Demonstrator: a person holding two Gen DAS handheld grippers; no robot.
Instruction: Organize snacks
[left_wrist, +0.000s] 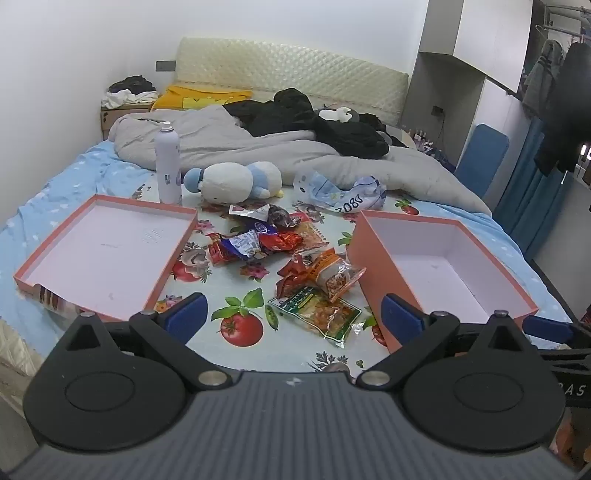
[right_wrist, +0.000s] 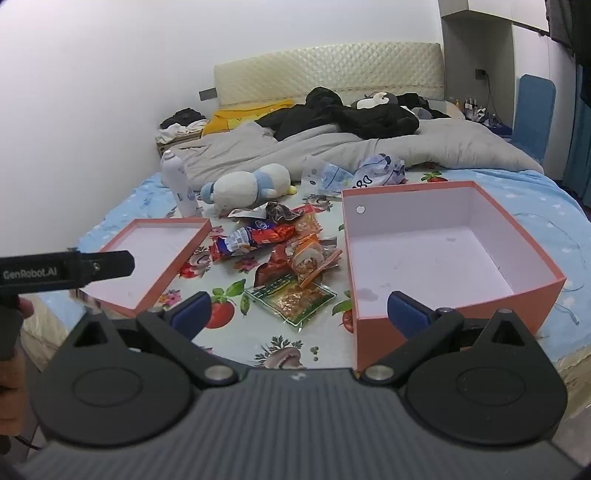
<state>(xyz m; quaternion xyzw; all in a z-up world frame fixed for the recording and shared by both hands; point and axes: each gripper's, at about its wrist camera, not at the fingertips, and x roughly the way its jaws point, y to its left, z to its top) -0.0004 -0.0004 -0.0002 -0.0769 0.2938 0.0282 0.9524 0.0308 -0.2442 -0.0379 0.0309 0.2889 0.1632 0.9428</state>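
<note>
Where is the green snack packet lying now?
The green packet lies on the fruit-print cloth, nearest the cameras in the snack pile, between the shallow lid on the left and the deep box on the right.

On the bed lie one deep orange box (right_wrist: 443, 258), one shallow orange lid (right_wrist: 147, 258), one plush toy (left_wrist: 236, 181), one spray can (left_wrist: 167, 166) and one crumpled plastic bag (left_wrist: 340, 192).

Snack pile (left_wrist: 291, 266) lies reachable between lid (left_wrist: 107, 254) and box (left_wrist: 439, 266).
</note>
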